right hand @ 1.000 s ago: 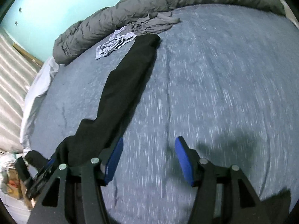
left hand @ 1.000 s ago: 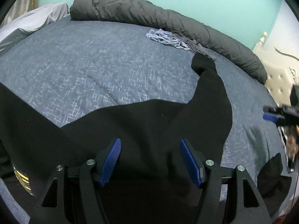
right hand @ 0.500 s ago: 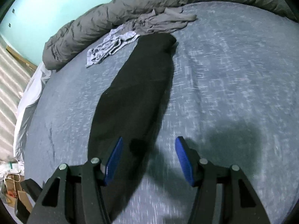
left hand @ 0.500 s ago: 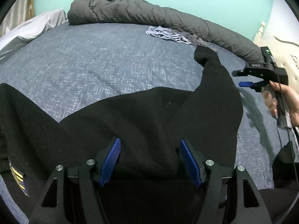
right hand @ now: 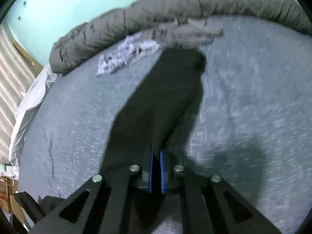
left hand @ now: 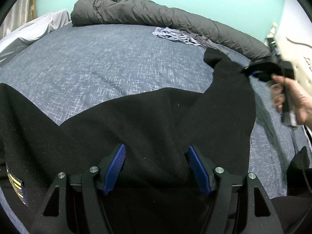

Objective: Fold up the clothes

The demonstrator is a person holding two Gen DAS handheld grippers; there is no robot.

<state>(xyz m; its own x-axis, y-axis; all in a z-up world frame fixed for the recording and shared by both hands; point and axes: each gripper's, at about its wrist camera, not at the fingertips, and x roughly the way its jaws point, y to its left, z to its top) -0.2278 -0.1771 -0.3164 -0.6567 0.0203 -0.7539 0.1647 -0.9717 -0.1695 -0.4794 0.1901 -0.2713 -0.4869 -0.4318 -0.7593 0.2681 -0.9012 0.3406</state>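
A black long-sleeved garment (left hand: 136, 128) lies spread on the blue-grey bed, one sleeve (left hand: 232, 85) stretching away to the right. My left gripper (left hand: 156, 165) is open, low over the garment's body, nothing between its blue pads. In the right wrist view my right gripper (right hand: 156, 159) is shut on the sleeve's (right hand: 165, 97) edge, black cloth pinched between the pads. The right gripper also shows in the left wrist view (left hand: 259, 72), held by a hand at the sleeve's far part.
A rolled grey duvet (left hand: 165, 17) runs along the bed's far edge by the teal wall. A crumpled pale garment (left hand: 173, 36) and a grey one lie beside it. A white sheet (left hand: 31, 33) hangs at the left. A cream headboard (left hand: 298, 58) is at the right.
My right gripper moved forward over the sleeve and closed on its edge. My left gripper stayed open over the garment's body, barely moving.
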